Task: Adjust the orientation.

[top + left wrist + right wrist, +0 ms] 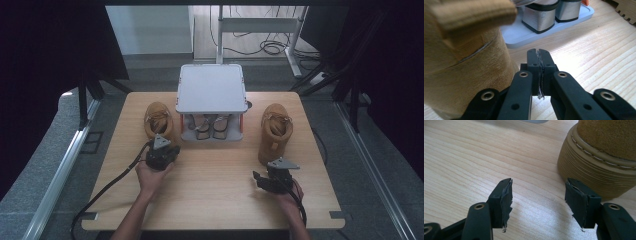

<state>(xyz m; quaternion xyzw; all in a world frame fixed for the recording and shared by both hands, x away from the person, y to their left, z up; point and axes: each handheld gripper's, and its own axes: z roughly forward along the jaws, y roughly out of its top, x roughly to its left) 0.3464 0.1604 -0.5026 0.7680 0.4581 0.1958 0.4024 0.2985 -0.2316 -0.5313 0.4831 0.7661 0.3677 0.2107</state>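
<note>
Just ahead of the left gripper (161,146) stands the left boot (159,120), a tan suede one, upright on the wooden table (215,175) with its heel toward the person. In the left gripper view the same boot (466,62) rises close at the left, its heel tab blurred at the top, and the gripper (539,53) sits just beside the heel with its jaws pressed together and nothing caught between them; whether a jaw touches the suede cannot be told. Its black cable trails off toward the near left corner of the table. Beyond the jaws in that view lies the grey base of a small rack (524,37) bearing two silver-toed shoes with black trim. From above, the rack (210,87) stands at the middle of the far edge, its flat grey top shelf covering the shoes below. Further right, well apart from the first, the right boot (275,131) stands beside the rack, heel also toward the person. The right gripper (261,179) hovers near that heel, jaws spread wide and empty; in the right gripper view (537,195) the ribbed sole of the boot (596,170) lies just past the right-hand jaw.
</note>
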